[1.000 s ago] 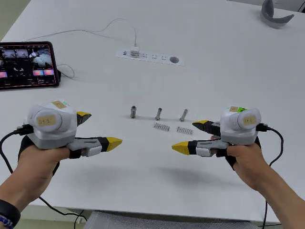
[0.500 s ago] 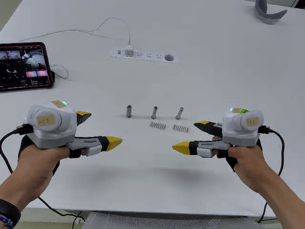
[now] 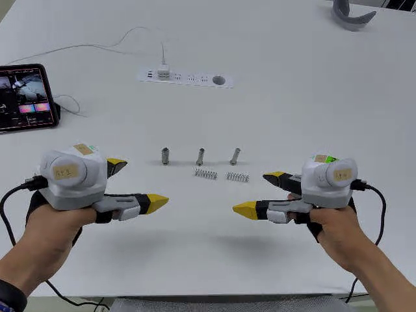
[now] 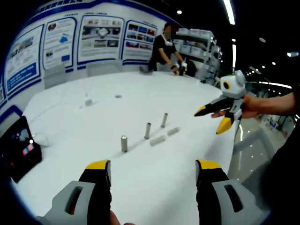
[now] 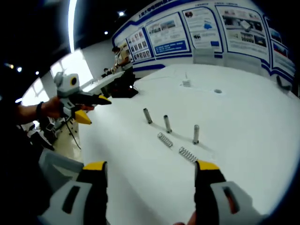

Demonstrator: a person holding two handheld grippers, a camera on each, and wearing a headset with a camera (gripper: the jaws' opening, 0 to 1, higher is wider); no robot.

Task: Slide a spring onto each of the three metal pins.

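Three pins are standing upright in a line across the white table (image 3: 195,247): the left pin (image 3: 165,155), the middle pin (image 3: 200,156) and the right pin (image 3: 234,156). The left spring (image 3: 205,173) is lying flat just at 6 o'clock of the middle pin. The right spring (image 3: 237,177) is lying the same way at 6 o'clock of the right pin. Both springs are sitting close to their pins but apart from them. The left pin is looking ribbed, perhaps with a spring sitting on it, though it is too small to be sure.

The left gripper (image 3: 136,182) is hovering at about 8 o'clock from the pins, with its jaws spread wide and holding nothing. The right gripper (image 3: 259,192) is hovering at about 4 o'clock, with its jaws also spread and empty. Both are pointing inward, well apart from the parts.

A power strip (image 3: 185,78) is lying at 12 o'clock beyond the pins, and a tablet (image 3: 23,97) is glowing at 10 o'clock.
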